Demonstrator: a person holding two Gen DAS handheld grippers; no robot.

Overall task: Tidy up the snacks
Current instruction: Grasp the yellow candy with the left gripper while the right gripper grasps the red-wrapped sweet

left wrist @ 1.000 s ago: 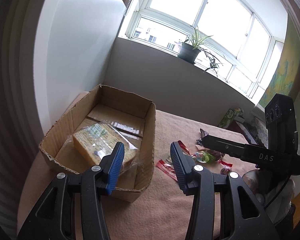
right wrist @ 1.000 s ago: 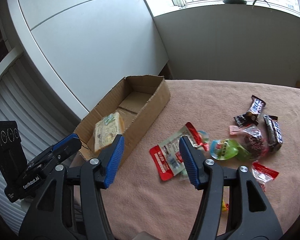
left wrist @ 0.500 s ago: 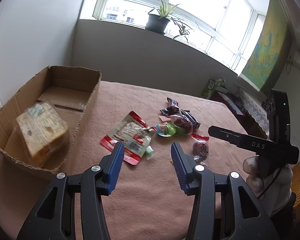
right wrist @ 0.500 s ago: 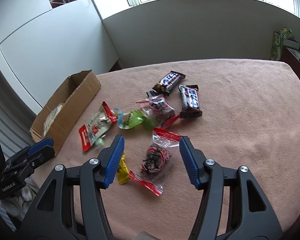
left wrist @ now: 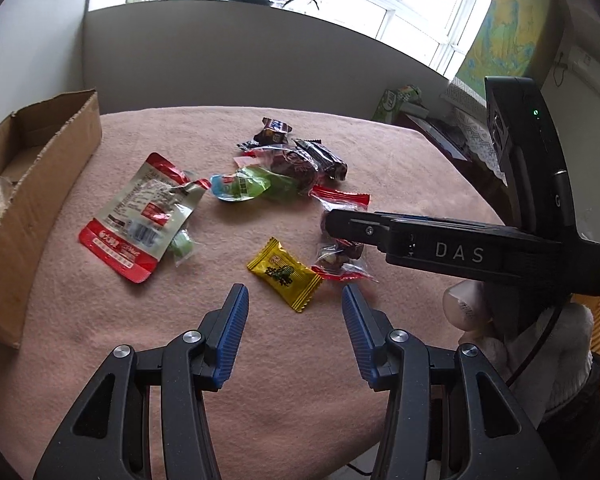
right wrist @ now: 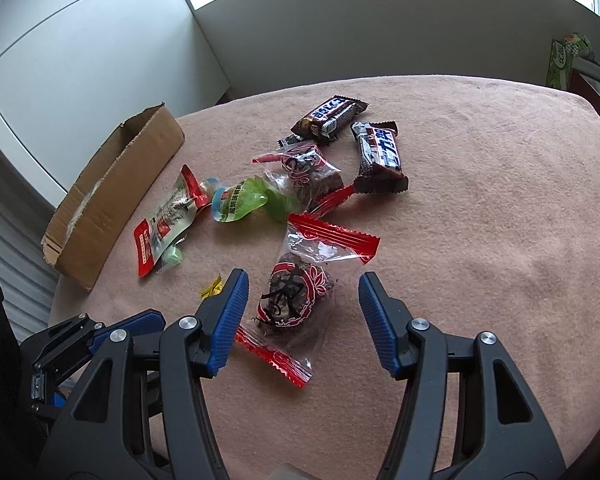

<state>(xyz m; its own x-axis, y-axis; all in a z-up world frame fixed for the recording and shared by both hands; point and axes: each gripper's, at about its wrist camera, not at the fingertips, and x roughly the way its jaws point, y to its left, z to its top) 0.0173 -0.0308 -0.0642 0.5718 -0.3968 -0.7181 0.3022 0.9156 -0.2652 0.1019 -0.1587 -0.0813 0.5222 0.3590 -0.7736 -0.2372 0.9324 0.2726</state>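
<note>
Now over scattered snacks on pink cloth (right wrist: 480, 200).
Left gripper (left wrist: 295, 306) spread near yellow crinkled candy wrapper (left wrist: 285, 274); right gripper (right wrist: 303, 296) gaping, straddling clear red-ended dried-fruit packet (right wrist: 300, 292), unclamped.

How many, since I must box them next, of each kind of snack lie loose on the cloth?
chocolate bars: 2
clear packets with red ends: 2
green jelly snacks: 2
red flat pouch: 1
yellow candy: 1
Total: 8
</note>
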